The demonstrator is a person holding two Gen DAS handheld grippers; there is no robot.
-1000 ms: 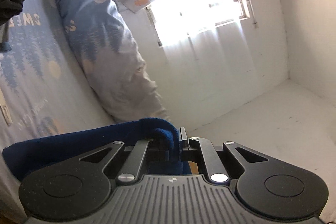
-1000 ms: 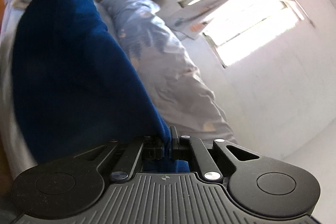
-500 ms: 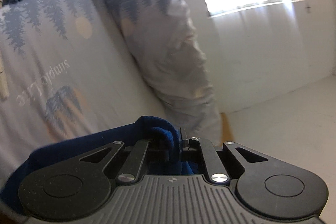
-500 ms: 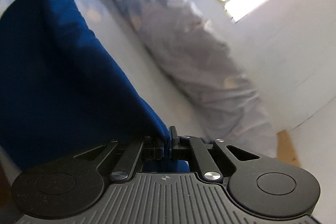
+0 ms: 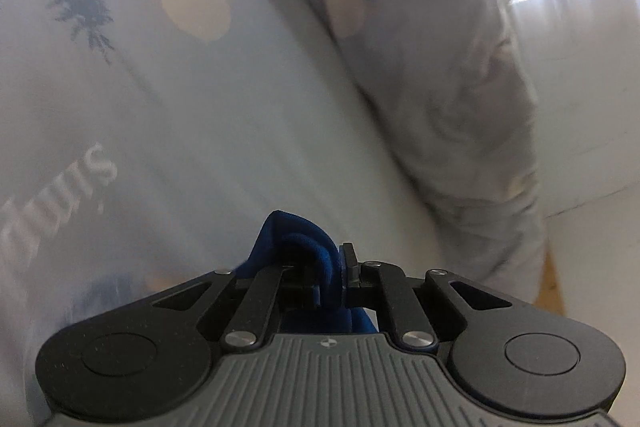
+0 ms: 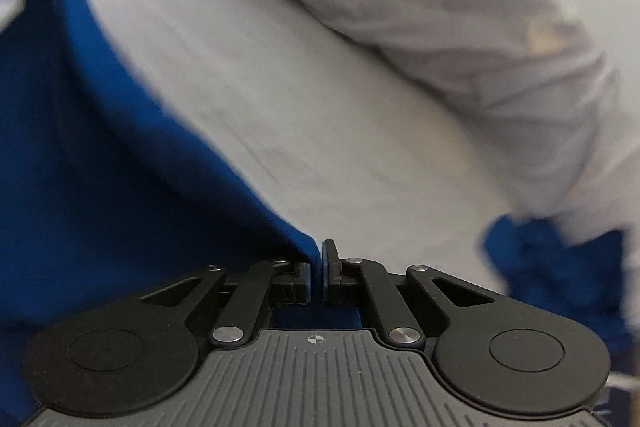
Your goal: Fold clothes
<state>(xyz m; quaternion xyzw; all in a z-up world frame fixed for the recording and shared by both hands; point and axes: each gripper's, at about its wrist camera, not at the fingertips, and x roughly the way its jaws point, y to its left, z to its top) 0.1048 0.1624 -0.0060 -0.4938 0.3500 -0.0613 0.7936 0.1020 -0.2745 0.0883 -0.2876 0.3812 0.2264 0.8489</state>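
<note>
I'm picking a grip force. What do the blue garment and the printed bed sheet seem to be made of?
Blue garment: soft matte knit, probably cotton, bunching thickly in the left gripper. Bed sheet: thin, smooth woven fabric with a tree print; fibre unclear.

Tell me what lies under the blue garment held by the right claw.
Under the blue garment, the pale bedsheet runs on toward the rolled duvet. Whatever lies beneath the hanging cloth itself is covered. The right claw pinches its edge.
</note>
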